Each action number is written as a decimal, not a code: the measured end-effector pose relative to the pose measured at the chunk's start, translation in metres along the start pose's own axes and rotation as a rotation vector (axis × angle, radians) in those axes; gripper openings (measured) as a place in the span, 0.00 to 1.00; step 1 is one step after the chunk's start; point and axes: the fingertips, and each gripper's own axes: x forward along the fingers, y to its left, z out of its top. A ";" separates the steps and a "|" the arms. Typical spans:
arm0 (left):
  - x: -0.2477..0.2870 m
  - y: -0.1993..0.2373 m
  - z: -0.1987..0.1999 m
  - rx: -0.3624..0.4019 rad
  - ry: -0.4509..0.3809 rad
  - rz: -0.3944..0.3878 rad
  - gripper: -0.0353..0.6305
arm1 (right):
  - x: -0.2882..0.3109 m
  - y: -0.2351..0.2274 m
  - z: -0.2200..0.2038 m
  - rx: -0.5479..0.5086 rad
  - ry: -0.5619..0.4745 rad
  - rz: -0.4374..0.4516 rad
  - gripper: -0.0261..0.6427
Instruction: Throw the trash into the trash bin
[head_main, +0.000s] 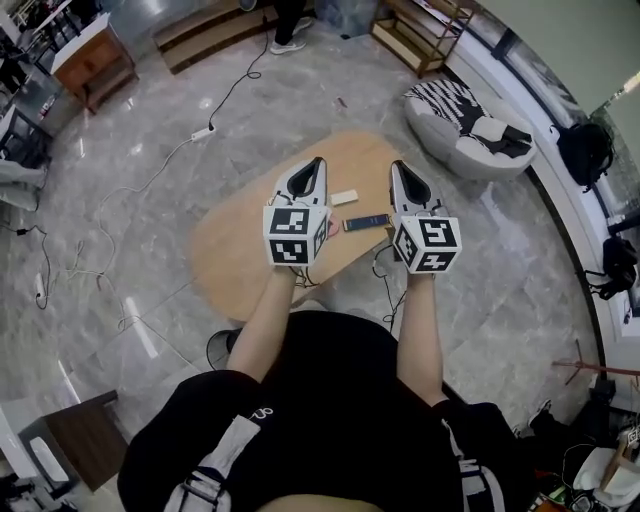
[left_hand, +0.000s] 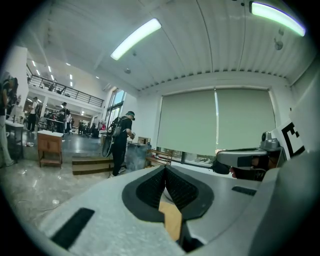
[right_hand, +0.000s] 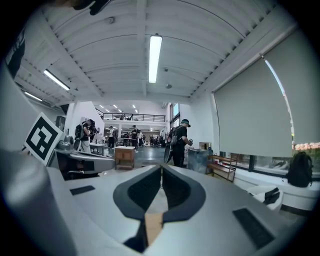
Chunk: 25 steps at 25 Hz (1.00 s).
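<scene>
In the head view a small cream block (head_main: 344, 197) and a dark flat wrapper (head_main: 366, 221) lie on the oval wooden table (head_main: 240, 250), between my two grippers. My left gripper (head_main: 318, 162) is held level over the table, just left of the block, its jaws closed tip to tip with nothing in them (left_hand: 165, 167). My right gripper (head_main: 397, 166) hovers just right of the wrapper, also shut and empty (right_hand: 161, 167). A grey container (left_hand: 136, 156) stands across the room beside a standing person (left_hand: 121, 142); I cannot tell whether it is the trash bin.
A black-and-white beanbag seat (head_main: 470, 125) sits right of the table. Cables and a power strip (head_main: 203, 131) run over the marble floor at left. A wooden rack (head_main: 425, 30) and a wooden cabinet (head_main: 95, 65) stand at the back. A black backpack (head_main: 585, 150) is at far right.
</scene>
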 end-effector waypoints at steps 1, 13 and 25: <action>-0.002 0.002 0.000 -0.006 -0.001 0.004 0.06 | 0.002 0.004 0.000 -0.001 0.003 0.009 0.06; -0.008 0.025 -0.073 -0.152 0.133 0.117 0.06 | 0.024 0.022 -0.062 0.014 0.176 0.133 0.06; 0.007 0.029 -0.191 -0.326 0.317 0.289 0.06 | 0.042 0.014 -0.178 0.066 0.415 0.271 0.06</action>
